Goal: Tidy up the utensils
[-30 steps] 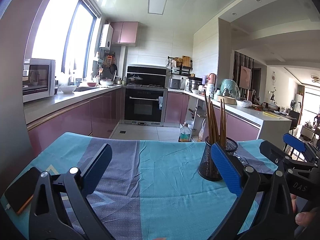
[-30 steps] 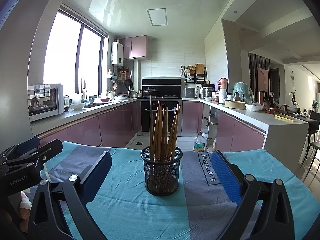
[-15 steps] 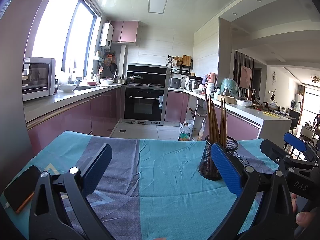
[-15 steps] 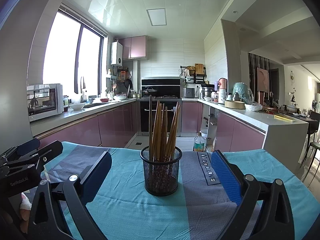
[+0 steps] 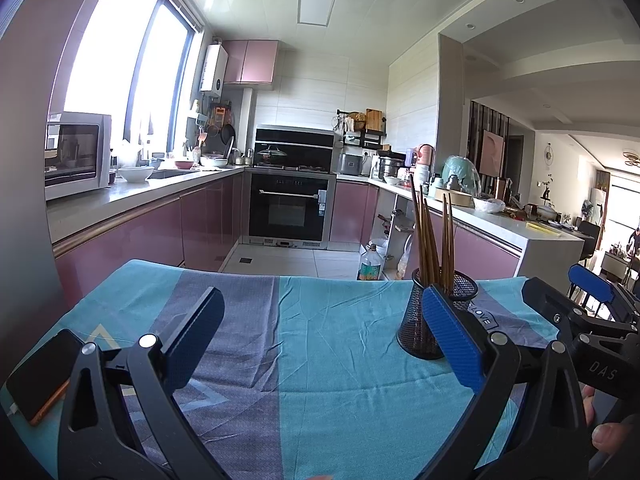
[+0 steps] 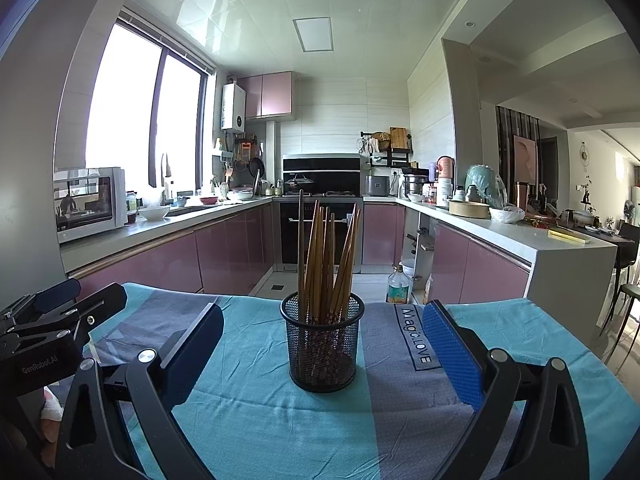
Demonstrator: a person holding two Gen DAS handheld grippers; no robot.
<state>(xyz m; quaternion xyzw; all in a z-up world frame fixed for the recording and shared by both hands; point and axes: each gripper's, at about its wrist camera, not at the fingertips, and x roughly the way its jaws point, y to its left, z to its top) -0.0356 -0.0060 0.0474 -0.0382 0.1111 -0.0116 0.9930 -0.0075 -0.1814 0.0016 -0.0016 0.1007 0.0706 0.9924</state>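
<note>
A black mesh holder (image 6: 322,350) stands upright on the teal and grey tablecloth (image 6: 260,412), with several brown wooden chopsticks (image 6: 326,256) standing in it. My right gripper (image 6: 320,344) is open and empty, with the holder straight ahead between its jaws. My left gripper (image 5: 320,336) is open and empty over bare cloth; the holder (image 5: 424,320) shows behind its right pad. Each gripper also shows in the other's view, the left gripper (image 6: 52,320) at the left edge and the right gripper (image 5: 580,308) at the right edge.
A dark phone (image 5: 40,376) in an orange case lies on the cloth at the near left. Beyond the table's far edge are the kitchen floor, pink cabinets, an oven (image 5: 290,204) and a plastic bottle (image 6: 397,286) on the floor.
Both views have tilted slightly; the holder and chopsticks stay where they were. Both grippers remain open.
</note>
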